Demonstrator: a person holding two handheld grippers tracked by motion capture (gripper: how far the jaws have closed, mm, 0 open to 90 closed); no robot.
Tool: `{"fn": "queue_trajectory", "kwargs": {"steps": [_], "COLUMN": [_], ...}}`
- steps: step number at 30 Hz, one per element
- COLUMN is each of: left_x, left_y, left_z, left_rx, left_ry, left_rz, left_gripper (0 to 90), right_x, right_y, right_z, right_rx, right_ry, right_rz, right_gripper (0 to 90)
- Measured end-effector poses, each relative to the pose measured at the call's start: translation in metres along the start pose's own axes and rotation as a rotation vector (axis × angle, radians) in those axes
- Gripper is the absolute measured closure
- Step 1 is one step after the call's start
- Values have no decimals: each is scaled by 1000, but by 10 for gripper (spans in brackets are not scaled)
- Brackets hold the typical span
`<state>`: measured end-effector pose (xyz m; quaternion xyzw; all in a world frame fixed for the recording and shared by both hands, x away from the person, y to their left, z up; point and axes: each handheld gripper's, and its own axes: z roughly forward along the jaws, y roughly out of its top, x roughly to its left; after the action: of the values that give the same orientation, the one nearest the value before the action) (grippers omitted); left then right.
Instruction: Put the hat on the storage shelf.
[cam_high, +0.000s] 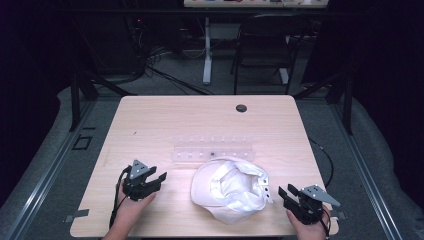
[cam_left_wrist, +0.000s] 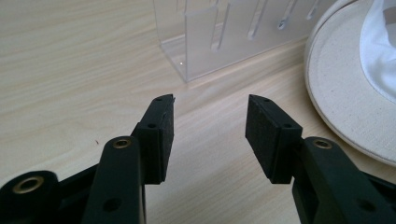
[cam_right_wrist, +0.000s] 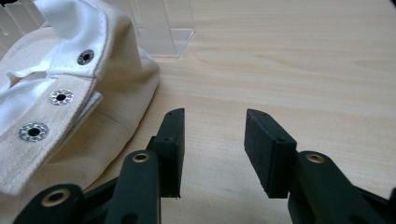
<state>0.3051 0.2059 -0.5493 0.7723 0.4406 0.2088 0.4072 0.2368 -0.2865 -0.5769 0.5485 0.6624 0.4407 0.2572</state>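
Cream cap (cam_high: 230, 190) lies upside down at counter (cam_high: 165, 120) front-centre, between both grippers, just before a clear rack (cam_high: 214, 151), maybe touching it. Left gripper (cam_high: 156, 181) fingers apart, empty. Right gripper (cam_high: 283, 196) fingers apart, empty.

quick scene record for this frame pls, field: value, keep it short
surface: light wood table, dark round grommet near far edge
main object: cream cap, lying inside-up, white lining showing
cap detail: metal eyelets along one edge
other object: clear acrylic rack, just behind the cap
left gripper: open, holding nothing, left of the cap
right gripper: open, holding nothing, right of the cap
contact: neither gripper touches the cap
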Motion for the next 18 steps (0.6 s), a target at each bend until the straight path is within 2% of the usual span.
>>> {"fn": "queue_trajectory", "kwargs": {"steps": [3,5,6,7,8,9,13,14,18], "left_x": [-1,-3,-3,-4,-4,-4,-6,-7,-9], "left_y": [0,1,1,1,1,2,1,1,0], "left_z": [-1,-3,-3,-4,-4,-4,-3,-3,-2], "left_rx": [-6,-27,-27,-33,-34,-33,-12,-4,2], "left_ry": [0,-5,-5,-12,-16,-16,-10,-14,-18], "left_rz": [-3,-1,-1,1,6,15,23,25,27], "left_gripper": [506,505,506,506,513,515,521,521,520], "right_x": [0,-1,-1,-1,-1,0,2,3,7], "right_y": [1,3,3,4,5,5,9,12,20], "right_z": [-1,0,0,1,2,3,1,0,-3], "right_rx": [-18,-3,-3,13,54,57,83,85,84], "right_ry": [5,19,19,36,37,36,25,38,31], "right_rz": [-2,31,31,55,74,81,80,86,56], "right_gripper": [583,584,584,583,575,572,553,537,520]}}
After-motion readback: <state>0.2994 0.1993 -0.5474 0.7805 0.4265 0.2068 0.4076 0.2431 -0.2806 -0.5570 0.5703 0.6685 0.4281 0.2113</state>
